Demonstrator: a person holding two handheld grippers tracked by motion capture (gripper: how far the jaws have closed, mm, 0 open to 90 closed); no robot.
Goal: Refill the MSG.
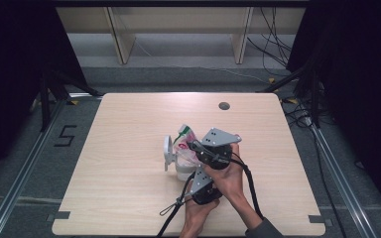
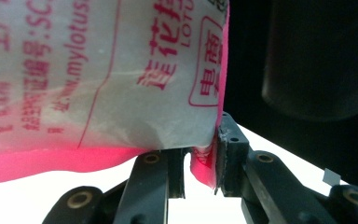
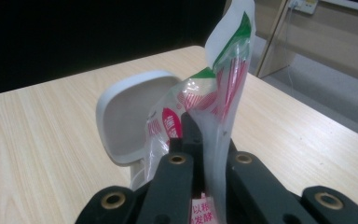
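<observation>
- The counter (image 1: 129, 163) was bright under light from above, and the room's sides were dark.
- The bag (image 2: 98, 74) looked blurry and glowed pink up close.

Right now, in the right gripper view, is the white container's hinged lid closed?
No: the white lid stands swung up behind the plastic bag, its hollow inside facing the camera.

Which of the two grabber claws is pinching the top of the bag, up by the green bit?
The right gripper. Its jaws are shut on the plastic bag just below the green tip, while the left gripper pinches the bag's pink bottom edge.
</observation>
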